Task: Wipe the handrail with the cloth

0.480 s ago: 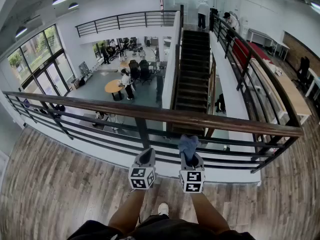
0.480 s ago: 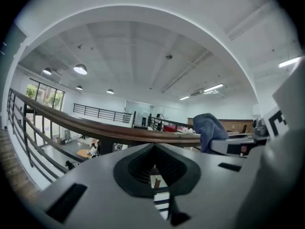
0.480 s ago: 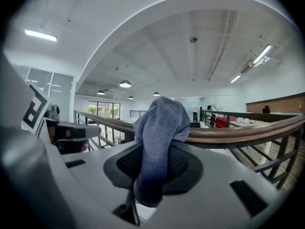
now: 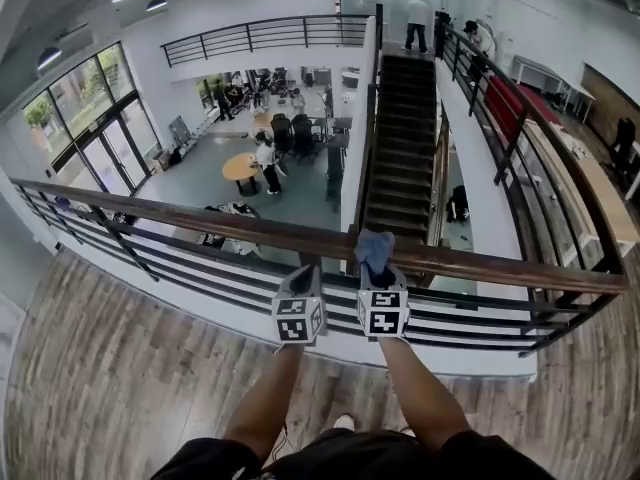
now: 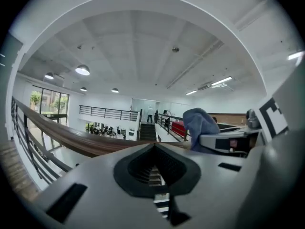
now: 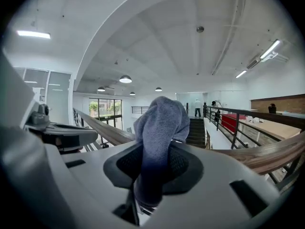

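With the right gripper [image 4: 378, 273] pinching the blue cloth [image 4: 375, 248] bunched just above the wooden handrail [image 4: 200, 220] and the left gripper [image 4: 303, 280] pressed together empty beside it, a snag while dragging could probably pull the cloth free and drop it beyond the handrail.

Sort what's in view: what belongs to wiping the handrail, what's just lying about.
Job: cloth, right gripper holding it, wooden handrail.
Just there: left gripper (shut, empty), staircase, round table downstairs.
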Motion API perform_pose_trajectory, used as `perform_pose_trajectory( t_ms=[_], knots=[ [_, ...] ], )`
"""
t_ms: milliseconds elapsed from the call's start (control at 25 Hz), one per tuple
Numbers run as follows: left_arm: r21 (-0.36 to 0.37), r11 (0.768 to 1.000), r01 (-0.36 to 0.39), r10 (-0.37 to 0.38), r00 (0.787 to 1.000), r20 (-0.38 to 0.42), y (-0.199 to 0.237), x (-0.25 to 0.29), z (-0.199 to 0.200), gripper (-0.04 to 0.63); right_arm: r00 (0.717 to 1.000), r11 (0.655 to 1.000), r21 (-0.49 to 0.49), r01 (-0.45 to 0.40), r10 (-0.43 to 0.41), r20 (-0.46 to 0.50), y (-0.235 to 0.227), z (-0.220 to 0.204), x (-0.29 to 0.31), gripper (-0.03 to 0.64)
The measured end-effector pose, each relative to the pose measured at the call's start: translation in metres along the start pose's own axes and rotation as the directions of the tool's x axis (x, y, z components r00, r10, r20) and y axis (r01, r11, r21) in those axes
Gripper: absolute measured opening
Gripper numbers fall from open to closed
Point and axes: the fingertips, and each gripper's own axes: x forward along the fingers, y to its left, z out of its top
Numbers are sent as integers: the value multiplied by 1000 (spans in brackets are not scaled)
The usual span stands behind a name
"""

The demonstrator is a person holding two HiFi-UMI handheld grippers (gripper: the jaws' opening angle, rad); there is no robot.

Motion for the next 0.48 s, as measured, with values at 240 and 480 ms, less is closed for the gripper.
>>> perform_pose_trajectory(
  t_ms=[240,480],
  knots=[
    [22,999,-25,26,999,-22,22,18,6,2,992,1000,13,-19,20,-126,25,2,68,95],
    [24,998,-52,54,996,-64,29,36,-2,3,968,999,31,-27,34,-249,30,0,110,95]
  ],
)
